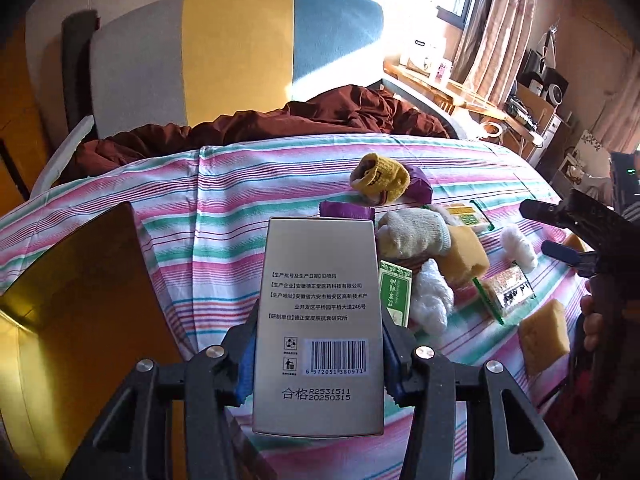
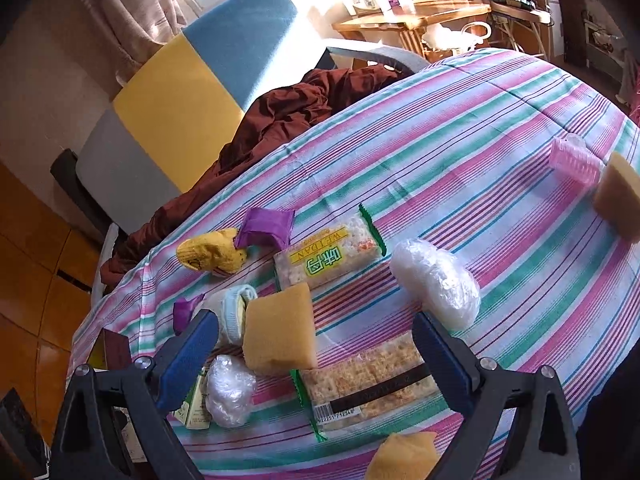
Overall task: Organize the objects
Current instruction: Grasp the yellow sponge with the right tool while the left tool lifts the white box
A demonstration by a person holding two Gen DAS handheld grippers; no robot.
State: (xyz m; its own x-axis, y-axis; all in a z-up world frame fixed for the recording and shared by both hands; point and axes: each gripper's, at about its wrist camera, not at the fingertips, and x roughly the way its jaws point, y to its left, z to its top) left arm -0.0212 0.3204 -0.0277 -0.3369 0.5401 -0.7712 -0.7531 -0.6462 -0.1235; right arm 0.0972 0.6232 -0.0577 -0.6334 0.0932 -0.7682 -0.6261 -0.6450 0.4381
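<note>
My left gripper [image 1: 318,356] is shut on a silver-grey box [image 1: 320,320] with a barcode and Chinese print, held above the striped cloth [image 1: 240,184]. My right gripper [image 2: 316,344] is open and empty, its jaws wide apart over a yellow sponge [image 2: 280,330] and a cracker packet [image 2: 368,380]; it also shows at the right in the left wrist view [image 1: 560,232]. On the cloth lie a yellow sock [image 2: 212,254], a purple wrapper [image 2: 266,226], a green-edged snack bar [image 2: 332,254], clear plastic bundles [image 2: 438,282], a pale glove [image 1: 416,234] and a green carton [image 1: 394,292].
A pink ribbed roller [image 2: 576,162] and another sponge [image 2: 618,196] lie at the far right. A third sponge [image 2: 404,456] lies near the front edge. A dark red blanket [image 2: 288,108] and a grey-yellow-blue cushion [image 2: 180,92] are behind the cloth. A wooden table [image 2: 416,20] stands by the window.
</note>
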